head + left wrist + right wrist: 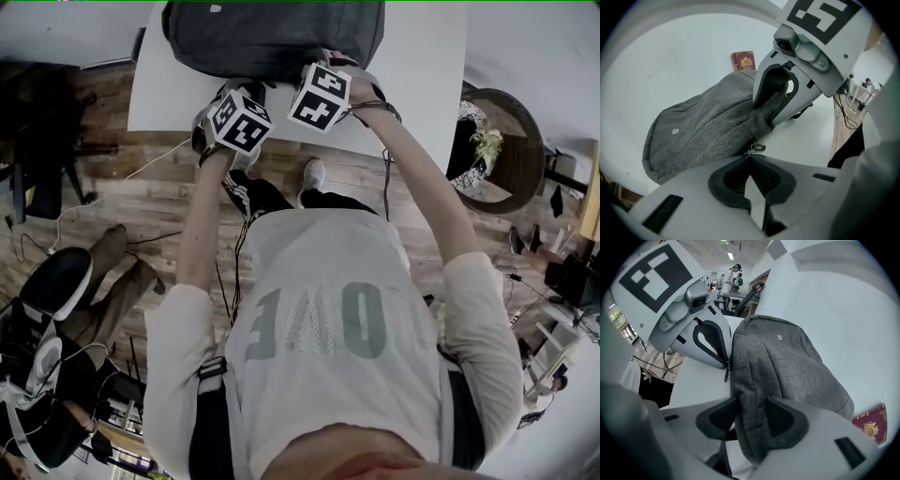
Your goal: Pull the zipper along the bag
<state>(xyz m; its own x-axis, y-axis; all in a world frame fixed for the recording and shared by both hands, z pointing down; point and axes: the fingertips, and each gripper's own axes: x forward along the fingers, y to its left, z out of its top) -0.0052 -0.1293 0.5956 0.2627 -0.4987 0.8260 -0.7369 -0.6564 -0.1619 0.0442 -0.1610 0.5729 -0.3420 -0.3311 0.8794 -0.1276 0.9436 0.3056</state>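
Left tongs [750, 158] pinch shut on the zipper pull [757, 147]; right tongs [752, 416] clamp the bag [787, 366] at its edge.

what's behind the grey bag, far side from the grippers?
A dark red booklet with a gold crest, flat on the white table just past the grey bag. The bag hides its near edge and anything tucked against it.

Matt coarse-woven cloth bag [703, 126], smooth table [670, 61]
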